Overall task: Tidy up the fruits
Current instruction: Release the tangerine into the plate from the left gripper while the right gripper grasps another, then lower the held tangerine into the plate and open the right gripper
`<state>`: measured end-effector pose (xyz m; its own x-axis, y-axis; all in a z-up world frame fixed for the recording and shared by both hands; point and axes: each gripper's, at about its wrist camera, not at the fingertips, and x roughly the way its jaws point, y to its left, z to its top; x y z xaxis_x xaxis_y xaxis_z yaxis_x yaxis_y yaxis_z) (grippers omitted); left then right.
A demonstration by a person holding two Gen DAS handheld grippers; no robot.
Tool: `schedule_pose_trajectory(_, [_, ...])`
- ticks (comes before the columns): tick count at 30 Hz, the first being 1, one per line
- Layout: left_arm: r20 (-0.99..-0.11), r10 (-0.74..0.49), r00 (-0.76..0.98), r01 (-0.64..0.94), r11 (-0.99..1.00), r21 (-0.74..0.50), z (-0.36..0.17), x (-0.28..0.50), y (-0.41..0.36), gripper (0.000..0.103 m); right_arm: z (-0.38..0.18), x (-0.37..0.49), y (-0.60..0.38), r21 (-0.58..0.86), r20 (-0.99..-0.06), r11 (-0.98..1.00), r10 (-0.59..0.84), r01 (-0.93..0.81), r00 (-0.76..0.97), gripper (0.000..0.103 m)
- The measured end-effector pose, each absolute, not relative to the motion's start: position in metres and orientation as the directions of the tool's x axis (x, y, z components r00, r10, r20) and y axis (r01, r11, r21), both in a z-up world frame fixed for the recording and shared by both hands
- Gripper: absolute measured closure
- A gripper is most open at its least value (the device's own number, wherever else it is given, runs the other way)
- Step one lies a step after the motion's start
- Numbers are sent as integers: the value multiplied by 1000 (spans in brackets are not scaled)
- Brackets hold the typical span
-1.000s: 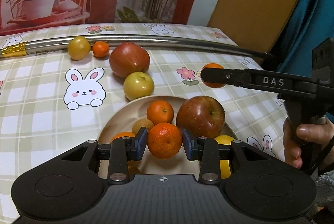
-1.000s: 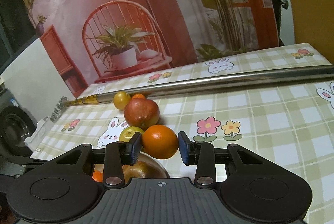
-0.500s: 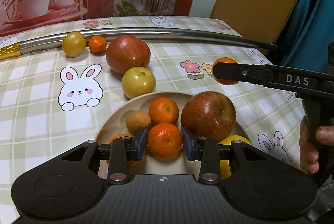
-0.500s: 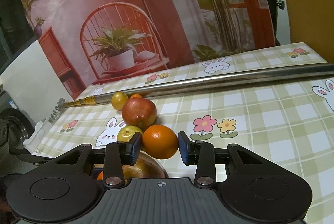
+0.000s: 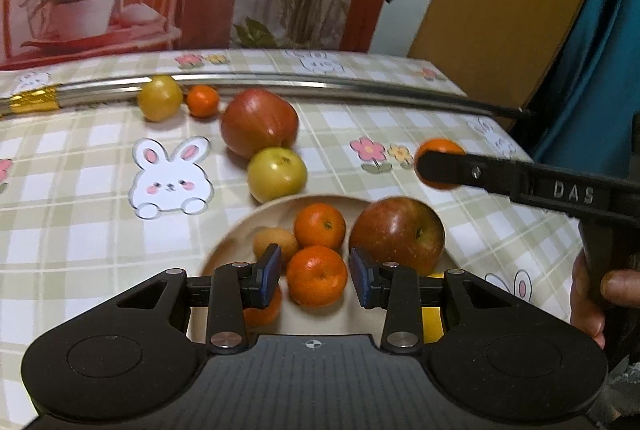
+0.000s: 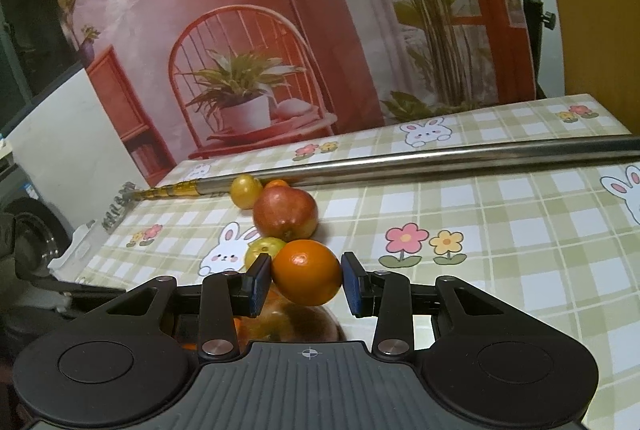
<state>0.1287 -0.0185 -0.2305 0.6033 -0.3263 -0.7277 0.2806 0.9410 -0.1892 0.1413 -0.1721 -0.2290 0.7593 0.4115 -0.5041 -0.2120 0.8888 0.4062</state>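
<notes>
The left gripper (image 5: 315, 276) is spread apart, its blue pads not touching the small orange (image 5: 317, 281) that sits in the plate (image 5: 228, 242). A red apple (image 5: 398, 234) lies beside it in the plate. The right gripper (image 6: 306, 280) squeezes a bigger orange (image 6: 307, 272) above the table (image 6: 520, 230). Past the plate's far rim sit a green fruit (image 5: 277, 173) and another apple (image 5: 259, 121). A shiny metal pole (image 5: 320, 87) lies near the table's far edge.

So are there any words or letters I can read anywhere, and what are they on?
"DAS": raised letters on the black arm of the right tool, seen in the left wrist view.
Dark marks on the tablecloth just under the metal pole: too blurred and hidden to read.
Nothing else carries writing; the tablecloth shows only bunny and flower pictures.
</notes>
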Motion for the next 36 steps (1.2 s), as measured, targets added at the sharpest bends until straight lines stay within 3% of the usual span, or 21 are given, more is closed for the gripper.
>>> schedule_pose_trajectory(9, [-678,-178,713,115,984,-138,-194,105,17,61,-219,128,-147,382,-511,879,458,-285,727,68])
schedule_pose_trajectory(11, [-667,-142,731,86,989,-117,-189,98,24,53,-218,125,-138,374,-515,875,471,-306,717,68])
schedule_pose_trajectory(13, [-658,-125,743,69,991,-111,-185,93,28,52,-216,122,-128,361,-520,872,482,-330,705,68])
schedule_pose_trajectory(36, [-669,-107,736,6,988,-152,-200,62,60,52,-237,125,-67,307,-628,844,526,-439,573,68])
